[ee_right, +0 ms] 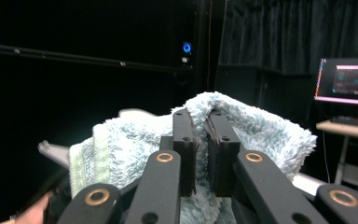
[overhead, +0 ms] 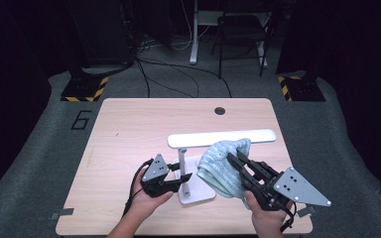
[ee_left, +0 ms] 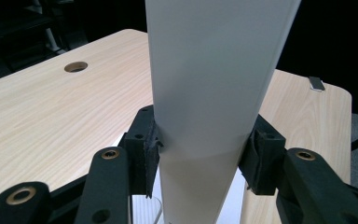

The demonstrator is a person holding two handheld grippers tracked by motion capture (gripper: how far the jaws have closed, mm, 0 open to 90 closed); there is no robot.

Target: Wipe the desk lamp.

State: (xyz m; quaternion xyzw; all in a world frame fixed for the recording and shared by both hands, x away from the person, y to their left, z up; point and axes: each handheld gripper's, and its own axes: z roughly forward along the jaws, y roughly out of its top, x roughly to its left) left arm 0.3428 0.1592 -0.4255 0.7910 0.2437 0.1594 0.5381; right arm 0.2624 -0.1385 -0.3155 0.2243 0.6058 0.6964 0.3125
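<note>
On the pale wooden table [overhead: 129,129], near its front edge, stands a white desk lamp with a flat square base [overhead: 197,194], a slim upright stem [overhead: 182,163] and a long flat head bar [overhead: 222,138] stretching toward the right side of the table. The left gripper [overhead: 180,179] comes in level from the left and clamps the stem low down, just above the base; in the left gripper view its two black pads [ee_left: 150,154] press against either side of the white stem [ee_left: 209,116], so the jaws are closed on it about halfway. The person's left hand [overhead: 146,198] holds that gripper steady beside the base.

To the right of the stem, the right gripper [overhead: 234,161] points up and toward the lamp head, carrying a fluffy light blue-green terry cloth [overhead: 223,166]. In the right gripper view the jaws stand almost together, pinching a fold of the cloth [ee_right: 261,130], which bunches up around and above the pads [ee_right: 184,140]. The cloth hangs off the table, its upper edge touching or just under the head bar, its lower part drooping near the base. The person's right hand [overhead: 268,215] grips the tool at the table's front edge.
</note>
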